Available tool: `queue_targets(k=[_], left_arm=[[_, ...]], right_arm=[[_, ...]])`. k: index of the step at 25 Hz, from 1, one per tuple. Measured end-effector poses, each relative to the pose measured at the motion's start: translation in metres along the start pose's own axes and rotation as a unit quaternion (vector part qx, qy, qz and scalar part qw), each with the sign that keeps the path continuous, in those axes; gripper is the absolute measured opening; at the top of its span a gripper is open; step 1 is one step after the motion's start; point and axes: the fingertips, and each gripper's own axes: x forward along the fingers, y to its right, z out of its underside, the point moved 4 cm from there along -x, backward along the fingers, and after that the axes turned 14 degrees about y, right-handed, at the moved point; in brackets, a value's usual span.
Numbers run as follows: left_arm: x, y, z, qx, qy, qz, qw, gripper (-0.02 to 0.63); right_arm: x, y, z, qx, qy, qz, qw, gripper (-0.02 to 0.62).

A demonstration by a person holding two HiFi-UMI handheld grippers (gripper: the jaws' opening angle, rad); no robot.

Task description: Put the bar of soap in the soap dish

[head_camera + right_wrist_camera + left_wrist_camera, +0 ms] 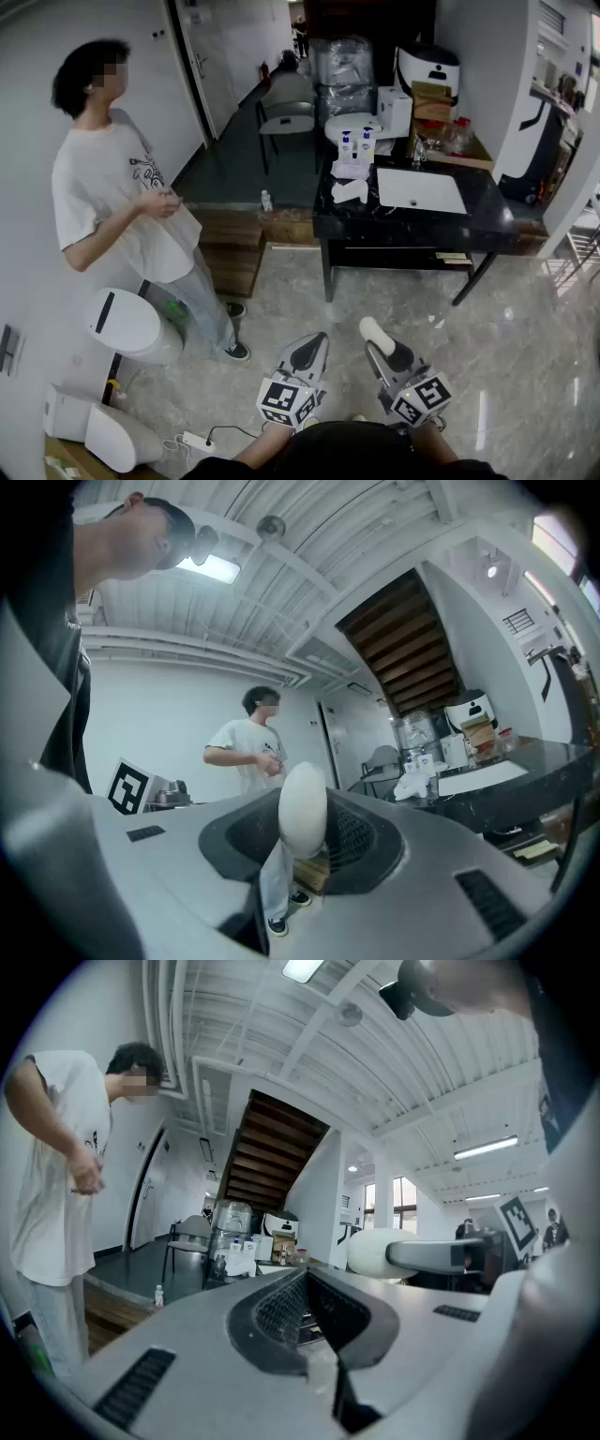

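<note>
Soap bar [302,810], long axis upright, sat clamped in the right gripper [382,343], washstand counter [483,212] well ahead; left gripper [313,351], jaws together, carried nothing alongside.

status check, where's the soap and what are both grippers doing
Left gripper shut, empty. Right gripper shut on white oval bar of soap. Soap dish not made out; black counter ahead, person in white t-shirt off left.

A white oval bar of soap [303,806] is being gripped on edge between the jaws of the right hand-held gripper [302,846]. Beyond it, a person in a white T-shirt [246,750] is being framed, with a black desk [534,778] at the right.
</note>
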Motion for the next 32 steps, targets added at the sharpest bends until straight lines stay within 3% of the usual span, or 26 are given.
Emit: queue_targets(k=[3, 7, 15, 32], left_arm=[[0.001, -0.003, 0.000, 0.025, -0.019, -0.016, 0.9994, 0.003], [0.001, -0.011, -0.004, 0.028, -0.027, -0.053, 0.9979, 0.003], [0.006, -0.024, -0.015, 0.054, -0.024, -0.103, 0.9929, 0.003], [-0.031, -0.043, -0.028, 0.052, -0.024, -0.071, 0.9958, 0.003]], right_arm=[[0.004, -0.005, -0.001, -0.003, 0.002, -0.002, 1.000, 0.117], [0.006, -0.011, 0.002, -0.004, -0.006, 0.004, 1.000, 0.118], [0.034, -0.015, 0.017, -0.018, -0.026, 0.064, 0.997, 0.117], [0.052, -0.071, 0.034, -0.033, -0.041, 0.079, 0.995, 0.117]])
